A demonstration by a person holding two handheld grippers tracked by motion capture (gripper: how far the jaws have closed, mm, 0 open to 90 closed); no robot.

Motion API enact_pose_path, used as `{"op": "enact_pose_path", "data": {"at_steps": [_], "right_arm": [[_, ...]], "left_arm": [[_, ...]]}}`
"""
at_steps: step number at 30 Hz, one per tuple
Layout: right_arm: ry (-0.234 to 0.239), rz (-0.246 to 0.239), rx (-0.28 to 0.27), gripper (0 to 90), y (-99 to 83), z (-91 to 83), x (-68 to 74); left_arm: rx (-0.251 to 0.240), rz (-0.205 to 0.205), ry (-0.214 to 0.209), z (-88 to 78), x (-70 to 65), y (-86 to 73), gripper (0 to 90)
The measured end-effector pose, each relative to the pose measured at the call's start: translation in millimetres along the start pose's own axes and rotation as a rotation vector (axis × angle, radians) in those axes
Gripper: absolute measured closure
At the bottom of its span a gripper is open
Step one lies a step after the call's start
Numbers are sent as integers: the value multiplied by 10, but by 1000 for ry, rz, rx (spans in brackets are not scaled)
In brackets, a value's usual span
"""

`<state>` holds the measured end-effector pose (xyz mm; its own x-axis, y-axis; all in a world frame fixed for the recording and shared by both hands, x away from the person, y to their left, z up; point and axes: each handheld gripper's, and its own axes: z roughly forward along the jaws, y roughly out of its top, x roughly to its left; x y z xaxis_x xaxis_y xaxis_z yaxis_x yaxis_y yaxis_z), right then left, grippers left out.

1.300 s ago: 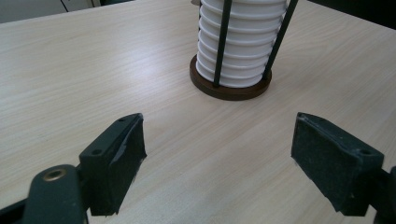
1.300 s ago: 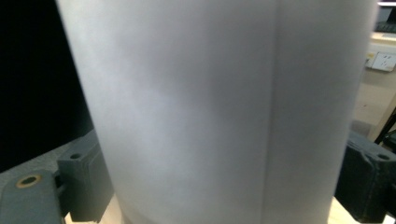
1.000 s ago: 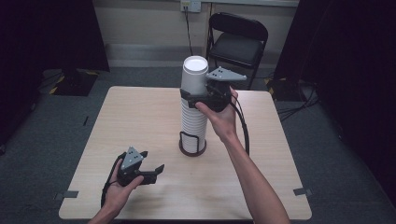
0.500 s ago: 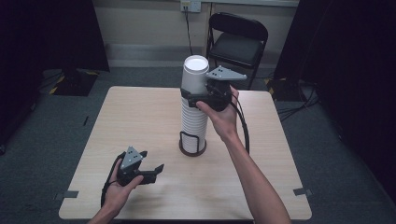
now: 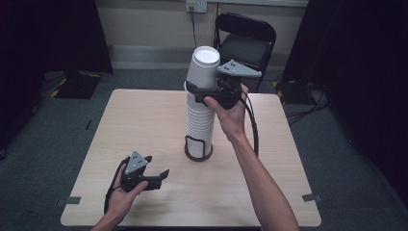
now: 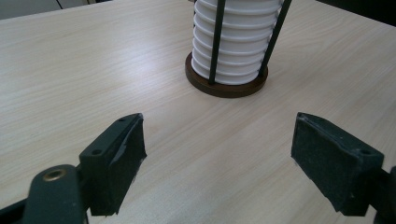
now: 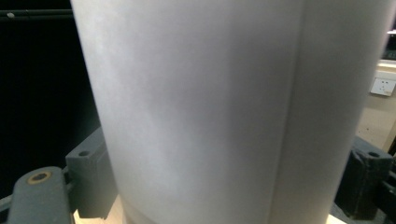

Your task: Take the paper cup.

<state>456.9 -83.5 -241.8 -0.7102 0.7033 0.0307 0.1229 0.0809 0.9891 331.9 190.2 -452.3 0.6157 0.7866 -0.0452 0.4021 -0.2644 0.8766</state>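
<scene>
A tall stack of white paper cups [image 5: 199,120] stands in a dark wire holder with a round brown base [image 5: 198,153] at the middle of the wooden table [image 5: 144,115]. The top cup [image 5: 203,67] leans slightly left. My right gripper [image 5: 202,91] reaches in from the right at the top of the stack. Its jaws have just been closing, with this cup [image 7: 201,107] between them and both pads against its wall. My left gripper [image 5: 158,166] rests open near the front left edge. It faces the holder's base [image 6: 224,88], with nothing between its pads [image 6: 116,158].
A black folding chair [image 5: 245,43] stands behind the table's far edge, below a wall outlet [image 5: 196,6]. Cables trail on the floor at the right. Dark curtains hang on both sides. Bare tabletop lies around the holder.
</scene>
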Motion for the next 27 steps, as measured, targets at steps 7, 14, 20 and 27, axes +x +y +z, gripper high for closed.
{"op": "enact_pose_path", "data": {"at_steps": [7,14,20,27], "right_arm": [[9,4,-36,129,93,-39,47],[13,3,-58,131,155,-69,61],[10,23,-84,132,236,-101,71],[21,26,-106,133,297,-133,77]], "left_arm": [[0,-1,1,-2,0,-1,175],[0,0,2,-1,-4,-1,175],[1,-5,5,-6,-5,-2,175],[0,-5,2,0,-4,-3,175]]}}
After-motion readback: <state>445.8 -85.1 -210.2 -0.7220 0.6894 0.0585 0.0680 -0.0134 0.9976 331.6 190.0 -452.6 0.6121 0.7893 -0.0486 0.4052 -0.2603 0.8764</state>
